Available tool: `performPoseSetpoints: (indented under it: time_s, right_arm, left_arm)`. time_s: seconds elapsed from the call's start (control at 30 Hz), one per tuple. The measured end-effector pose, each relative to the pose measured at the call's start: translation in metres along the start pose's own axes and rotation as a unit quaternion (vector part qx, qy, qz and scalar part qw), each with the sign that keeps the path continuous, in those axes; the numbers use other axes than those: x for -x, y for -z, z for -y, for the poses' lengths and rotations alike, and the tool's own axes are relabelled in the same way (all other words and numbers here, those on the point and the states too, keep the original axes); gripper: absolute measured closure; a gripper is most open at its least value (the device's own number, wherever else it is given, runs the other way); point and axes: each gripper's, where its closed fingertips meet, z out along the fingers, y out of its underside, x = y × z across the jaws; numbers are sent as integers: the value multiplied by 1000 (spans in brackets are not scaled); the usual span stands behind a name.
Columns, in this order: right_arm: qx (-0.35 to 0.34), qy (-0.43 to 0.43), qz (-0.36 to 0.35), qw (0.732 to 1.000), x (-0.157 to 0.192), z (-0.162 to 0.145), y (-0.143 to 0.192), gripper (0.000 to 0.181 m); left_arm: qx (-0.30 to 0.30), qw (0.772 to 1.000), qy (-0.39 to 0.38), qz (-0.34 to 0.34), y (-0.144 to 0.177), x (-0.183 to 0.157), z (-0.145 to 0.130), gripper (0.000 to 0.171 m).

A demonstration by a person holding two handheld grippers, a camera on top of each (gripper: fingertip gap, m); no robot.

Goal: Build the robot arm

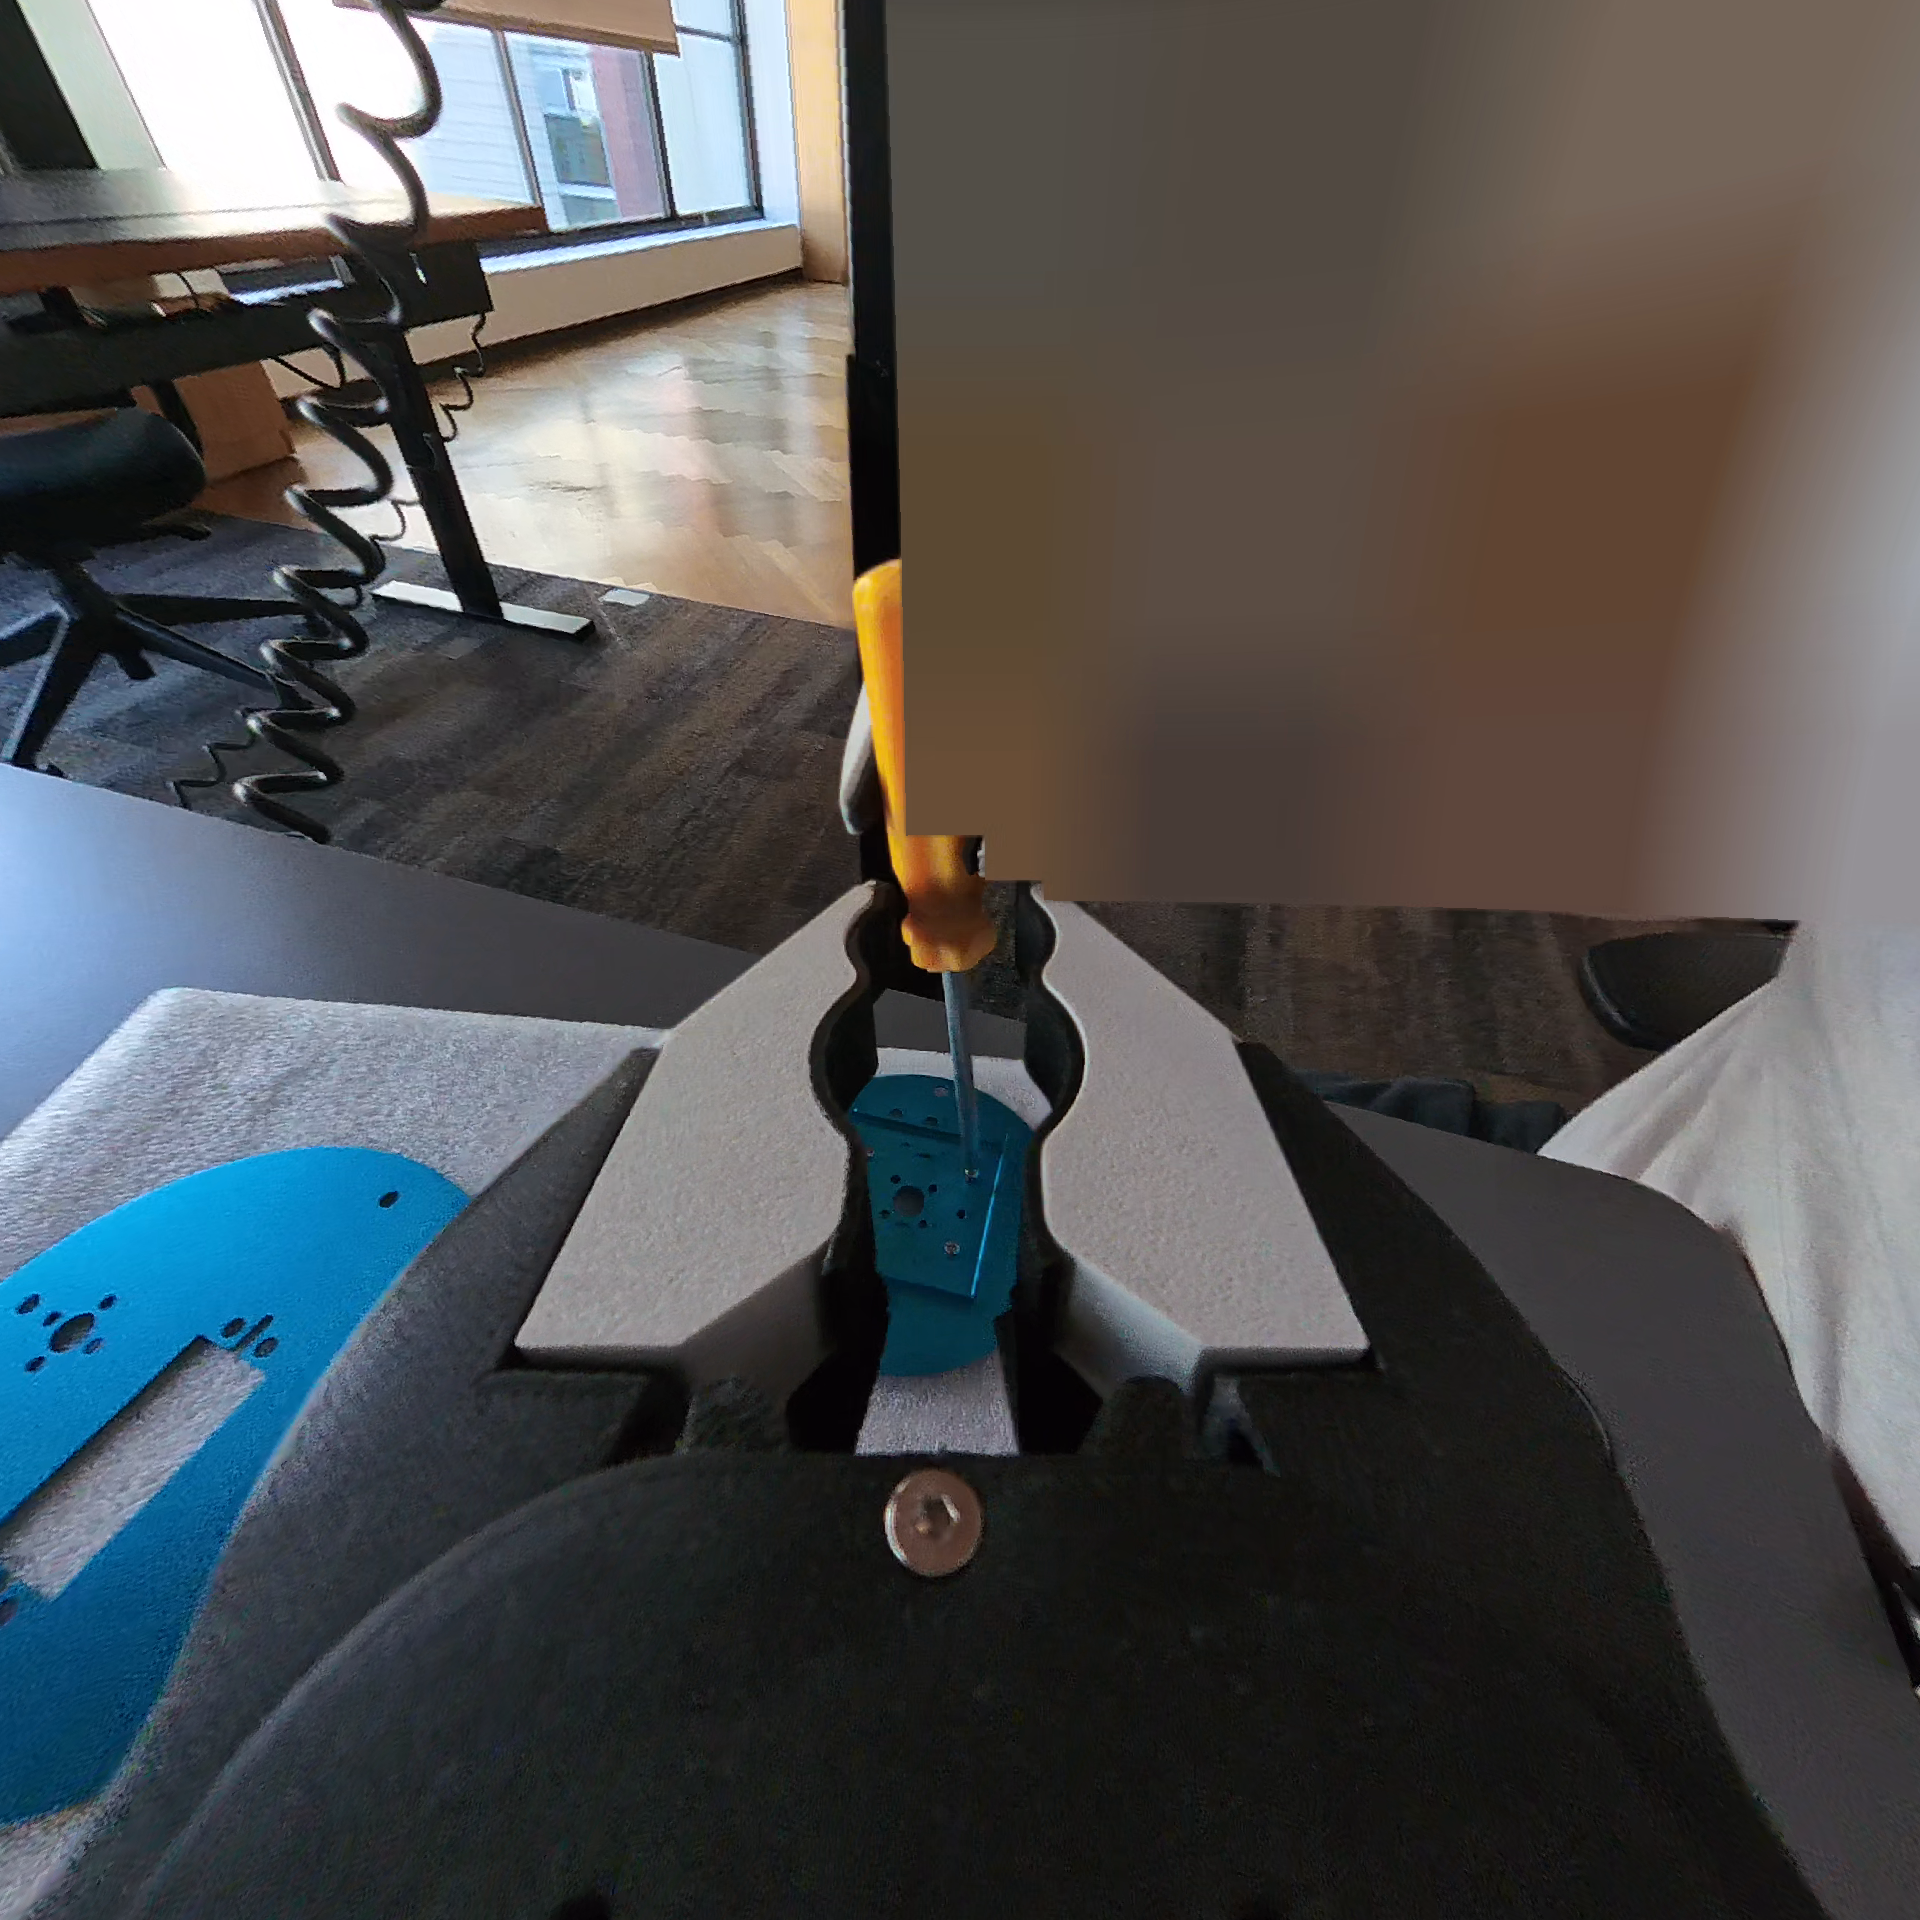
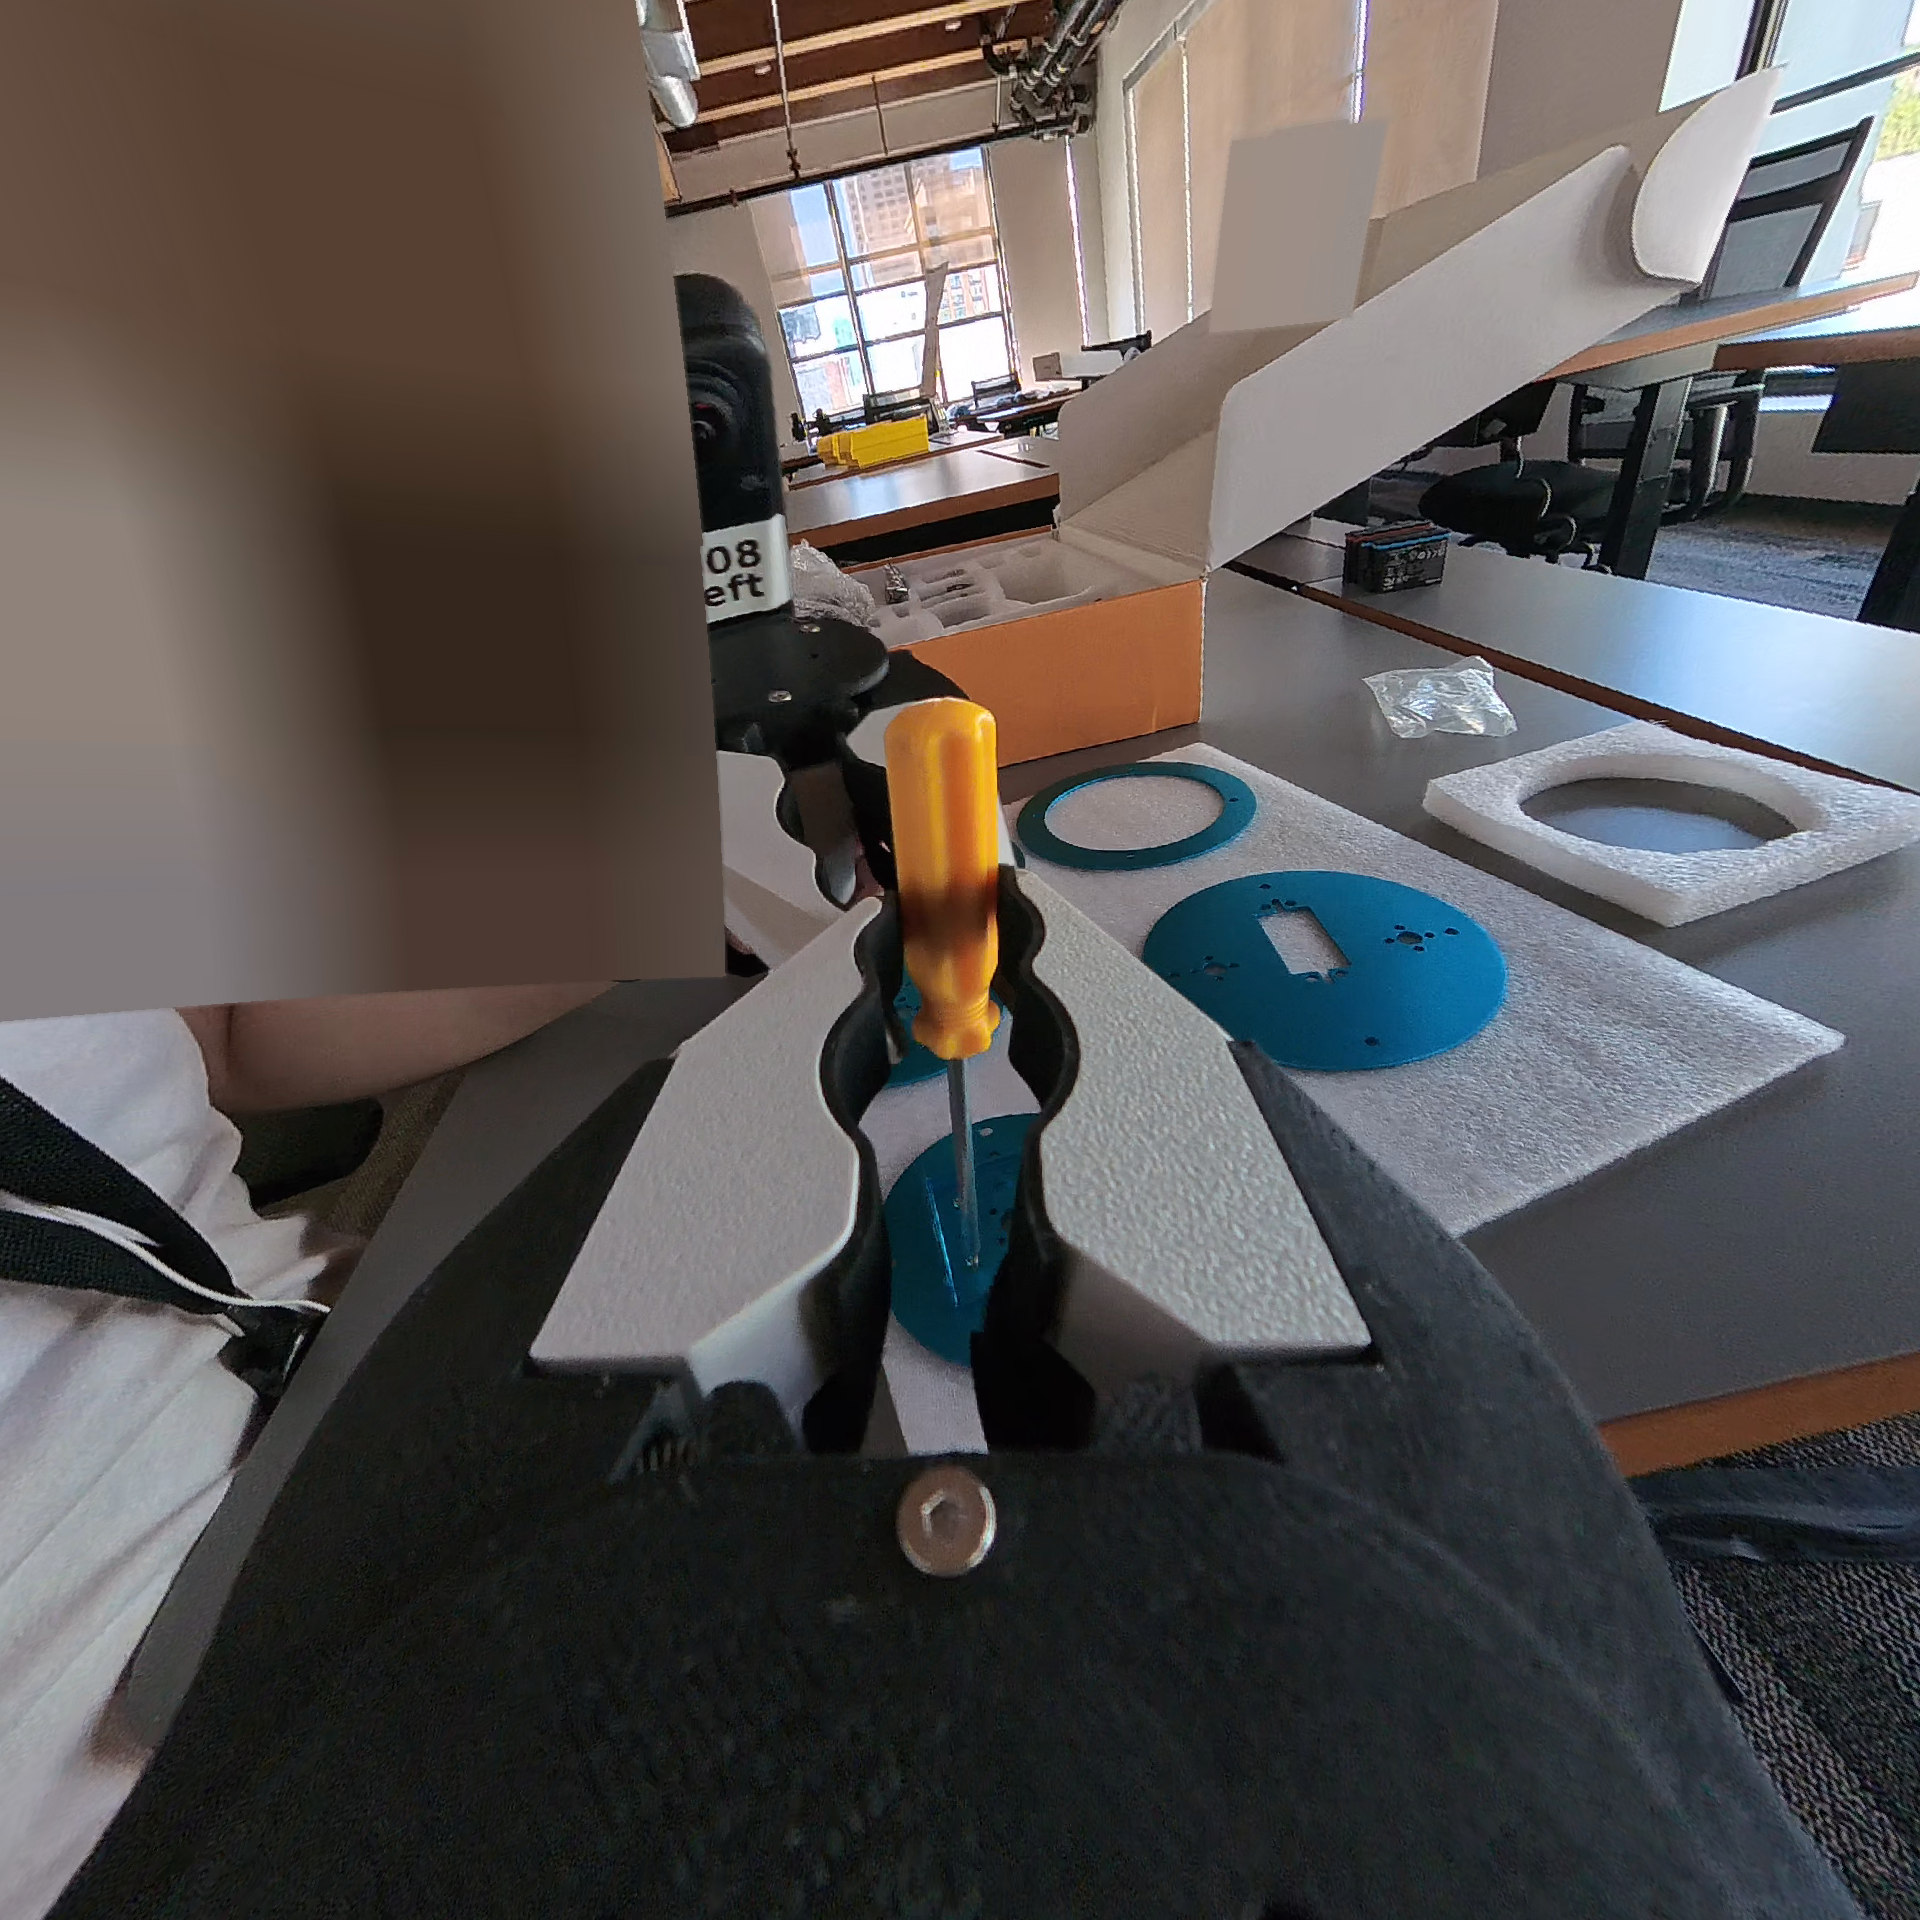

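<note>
My right gripper (image 2: 951, 914) is shut on the orange handle of a screwdriver (image 2: 940, 831) and holds it upright. The screwdriver's tip rests on a screw in a small blue bracket (image 2: 940, 1236) that stands on a blue disc (image 2: 925, 1309) on a white foam sheet (image 2: 1558, 1091). My left gripper (image 1: 951, 914) hovers tilted over the same disc (image 1: 925, 1340), its jaws a narrow gap apart with nothing between them. Through that gap I see the bracket (image 1: 914, 1195) and the screwdriver (image 1: 878, 665). The left gripper also shows in the right wrist view (image 2: 831, 842), just behind the handle.
A large blue plate with cut-outs (image 2: 1325, 966) and a blue ring (image 2: 1132, 821) lie on the foam. An open orange box (image 2: 1091, 665), a foam frame (image 2: 1662, 821) and a plastic bag (image 2: 1439, 696) stand farther back. A person in white (image 2: 83, 1351) sits at the table's near side. The grippers are tip to tip, or close to it. Between my left fingertips and the bracket (image 1: 914, 1195) there is roughly 8 centimeters.
</note>
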Motion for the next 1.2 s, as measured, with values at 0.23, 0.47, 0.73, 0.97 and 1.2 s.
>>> performPoseSetpoints:
  time_s: [0.23, 0.47, 0.73, 0.97, 1.2]
  right_arm:
    - [7, 15, -8, 1000, 2, 0, 1, 164]
    - [20, 42, -6, 999, 3, 0, 1, 164]
    - [29, 29, 7, 999, 4, -1, 0, 164]
    - [55, 102, 10, 993, 9, 34, 8, 151]
    - [284, 241, 68, 926, 20, 29, 11, 128]
  left_arm:
    - [9, 1000, -14, -3, -4, -1, -4, 155]
    - [9, 999, -33, 6, -4, 0, -4, 156]
    - [15, 999, -32, 5, -3, -1, -5, 156]
    - [19, 998, -51, 10, -2, 0, -6, 156]
    - [17, 998, -65, 6, -3, -3, -6, 156]
